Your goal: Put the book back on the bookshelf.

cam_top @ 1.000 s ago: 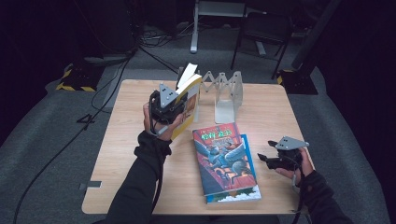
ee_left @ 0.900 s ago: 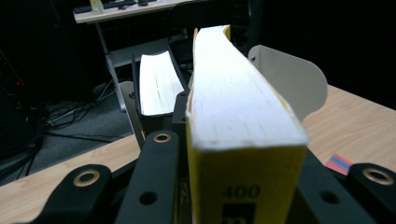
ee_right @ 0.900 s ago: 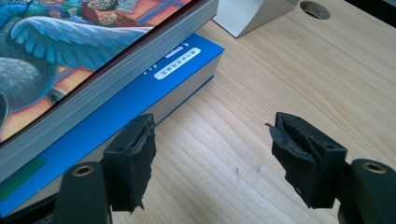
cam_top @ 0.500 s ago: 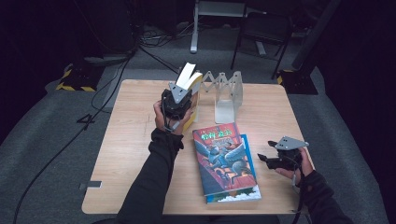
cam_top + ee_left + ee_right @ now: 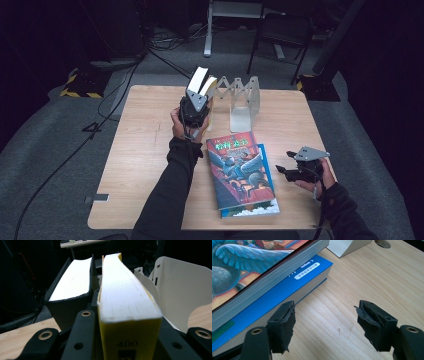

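While the left gripper [image 5: 196,102] stands at the far middle of the light wooden table [image 5: 145,150], its jaws are clamped on a thick yellow-covered book [image 5: 125,302], held upright with the white page edge facing up. Left gripper view: the jaws press both covers of this book, and its lower edge carries the number 400. Just beside it, on the side away from the rack, stands a second thick book with a black cover [image 5: 68,285], also upright; whether the two touch cannot be told. On the other side is a white metal accordion book rack [image 5: 242,100], its curved divider plate [image 5: 182,290] close to the yellow book.

Near the table's front right edge the right gripper [image 5: 300,170] sits low with jaws apart and nothing between them. Right gripper view: both worn black pads [image 5: 284,322] hover over bare wood, just beside a blue-covered book [image 5: 282,292] lying flat. On top of that lies a book with an illustrated winged-creature cover [image 5: 237,167], slightly offset so that the blue edge shows along the stack's right side.
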Tool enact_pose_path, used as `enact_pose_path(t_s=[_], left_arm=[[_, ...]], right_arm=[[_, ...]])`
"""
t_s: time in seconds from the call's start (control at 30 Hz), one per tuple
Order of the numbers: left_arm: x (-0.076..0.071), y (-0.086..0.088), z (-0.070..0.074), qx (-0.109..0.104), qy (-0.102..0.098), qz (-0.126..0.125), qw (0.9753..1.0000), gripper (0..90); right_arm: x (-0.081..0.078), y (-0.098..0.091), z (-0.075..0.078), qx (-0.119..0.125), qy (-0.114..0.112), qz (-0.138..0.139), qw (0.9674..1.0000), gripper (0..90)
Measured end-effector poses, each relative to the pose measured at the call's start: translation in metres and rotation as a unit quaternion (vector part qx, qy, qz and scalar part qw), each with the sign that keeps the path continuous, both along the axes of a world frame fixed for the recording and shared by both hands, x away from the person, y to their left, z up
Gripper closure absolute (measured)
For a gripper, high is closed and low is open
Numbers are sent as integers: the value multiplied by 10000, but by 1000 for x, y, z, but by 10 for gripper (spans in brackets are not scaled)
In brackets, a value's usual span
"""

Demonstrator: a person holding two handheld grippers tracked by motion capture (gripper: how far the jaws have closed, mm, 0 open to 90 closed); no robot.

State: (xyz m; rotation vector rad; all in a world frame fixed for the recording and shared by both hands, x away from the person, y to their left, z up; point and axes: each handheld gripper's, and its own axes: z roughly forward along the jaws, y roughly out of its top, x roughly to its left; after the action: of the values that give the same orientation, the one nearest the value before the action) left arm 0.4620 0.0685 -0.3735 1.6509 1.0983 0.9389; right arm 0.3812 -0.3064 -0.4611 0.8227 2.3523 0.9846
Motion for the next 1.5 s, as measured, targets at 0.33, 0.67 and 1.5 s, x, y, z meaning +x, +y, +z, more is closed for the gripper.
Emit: enact_pose_path(t_s=[0.33, 0.67, 1.5], left_arm=[[-11, 3, -6, 130, 1, 346, 9993, 712], [-4, -16, -10, -28, -67, 698, 9975, 724], [-32, 3, -70, 133, 549, 292, 9980, 595]], right_arm=[[-1, 4, -1, -107, 31, 98, 9999, 310], [-2, 7, -3, -200, 116, 189, 9996, 311], [-2, 9, -5, -256, 213, 260, 9991, 301]])
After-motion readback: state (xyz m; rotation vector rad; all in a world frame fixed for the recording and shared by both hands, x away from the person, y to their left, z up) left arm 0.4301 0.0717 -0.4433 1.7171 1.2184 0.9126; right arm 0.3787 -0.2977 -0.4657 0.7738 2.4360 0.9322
